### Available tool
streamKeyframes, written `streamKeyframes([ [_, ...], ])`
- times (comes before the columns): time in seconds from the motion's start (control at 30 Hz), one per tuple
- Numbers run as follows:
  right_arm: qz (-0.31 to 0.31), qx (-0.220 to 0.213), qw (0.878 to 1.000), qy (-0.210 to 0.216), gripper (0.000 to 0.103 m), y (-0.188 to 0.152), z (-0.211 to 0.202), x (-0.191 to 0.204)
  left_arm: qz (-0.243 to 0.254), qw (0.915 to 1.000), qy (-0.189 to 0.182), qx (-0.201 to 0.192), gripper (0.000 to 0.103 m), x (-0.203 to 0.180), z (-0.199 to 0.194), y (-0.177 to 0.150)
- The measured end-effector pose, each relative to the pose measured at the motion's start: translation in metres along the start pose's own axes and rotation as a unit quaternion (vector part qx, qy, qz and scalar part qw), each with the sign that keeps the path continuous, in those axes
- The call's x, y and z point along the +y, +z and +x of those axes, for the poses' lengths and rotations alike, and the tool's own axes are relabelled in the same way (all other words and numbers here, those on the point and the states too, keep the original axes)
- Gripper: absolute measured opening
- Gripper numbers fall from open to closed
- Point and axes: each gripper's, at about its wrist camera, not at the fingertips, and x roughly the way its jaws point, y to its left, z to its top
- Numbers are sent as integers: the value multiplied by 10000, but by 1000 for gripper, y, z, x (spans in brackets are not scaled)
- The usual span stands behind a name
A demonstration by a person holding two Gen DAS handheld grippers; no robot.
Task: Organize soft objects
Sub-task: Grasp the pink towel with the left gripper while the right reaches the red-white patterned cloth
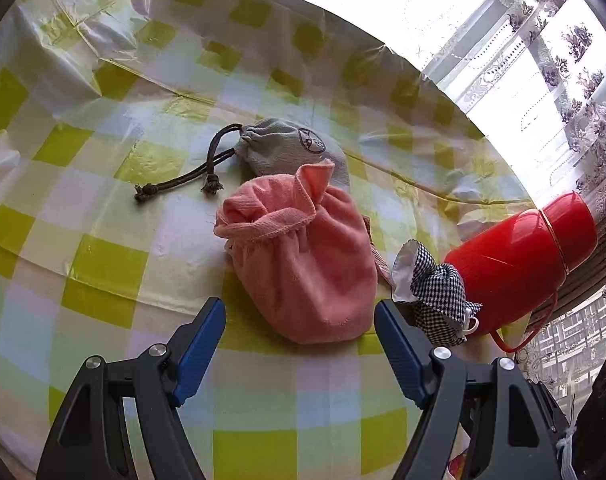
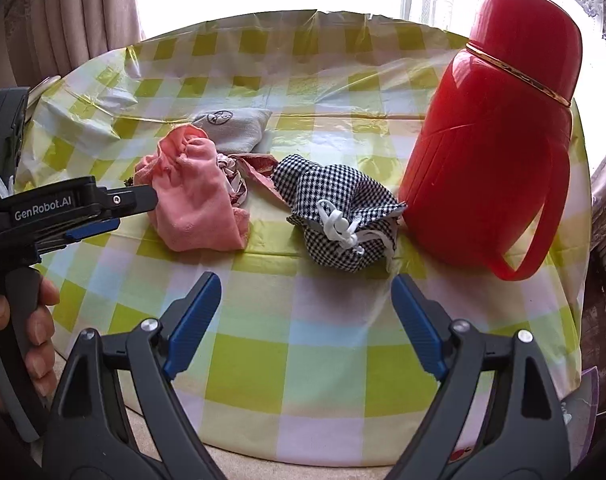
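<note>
A pink cloth pouch [image 1: 303, 264] [image 2: 195, 204] lies mid-table. Just short of it my left gripper [image 1: 299, 316] hangs open with nothing between its blue pads. Behind the pink pouch lies a grey drawstring pouch [image 1: 287, 148] [image 2: 235, 124] with a dark cord [image 1: 207, 172]. A black-and-white checked pouch [image 1: 435, 288] [image 2: 339, 212] with a white cord lies to its right. A small patterned red-and-white cloth [image 2: 243, 172] sits between the pink and checked pouches. My right gripper [image 2: 305, 300] stands open, empty, in front of the checked pouch. From the right wrist view the left gripper [image 2: 143, 204] comes in at the pink pouch's left side.
A tall red thermos jug [image 1: 515, 260] [image 2: 487, 152] with a handle stands at the right, close to the checked pouch. The round table [image 2: 303, 360] wears a yellow-green checked plastic cloth. A window with lace curtains lies behind. A hand [image 2: 31, 320] grips the left tool.
</note>
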Motion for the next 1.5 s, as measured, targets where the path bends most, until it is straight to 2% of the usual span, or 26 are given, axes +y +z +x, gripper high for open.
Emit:
streamKeyframes([
  [0.1, -9, -5, 10000, 44, 88, 5, 7, 5, -93, 9998, 58, 181, 77, 1, 20, 5],
  [0.27, 13, 19, 10000, 84, 89, 10, 17, 9, 20, 9991, 213, 367, 77, -2, 45, 12],
  [0.33, 0, 39, 9999, 112, 89, 11, 20, 11, 150, 9989, 283, 332, 72, -3, 48, 13],
  [0.37, -6, 39, 9999, 128, 89, 12, 21, 12, 226, 9986, 348, 340, 57, -4, 50, 13],
  [0.4, -7, 43, 9999, 147, 89, 13, 23, 14, 270, 9984, 349, 350, 36, -5, 51, 14],
  [0.47, 3, 65, 9998, 184, 89, 14, 27, 17, 246, 9985, 316, 384, 19, 0, 51, 13],
  [0.5, 4, 79, 9998, 203, 89, 15, 28, 18, 212, 9987, 303, 339, 18, 2, 49, 12],
  [0.77, -102, 59, 9992, 374, 89, 26, 38, 40, -26, 9997, 258, 41, 14, 27, 20, 9],
  [1.03, -47, 147, 9981, 605, 89, 42, 67, 63, -472, 9964, 607, -363, 14, 68, -4, 8],
  [1.3, -52, 163, 9990, 417, 89, 65, 103, 79, -676, 9918, 747, -793, 14, 82, -22, 10],
  [1.5, -150, 223, 9992, 279, 89, 78, 132, 84, -743, 9918, 667, -792, 14, 85, -20, 10],
])
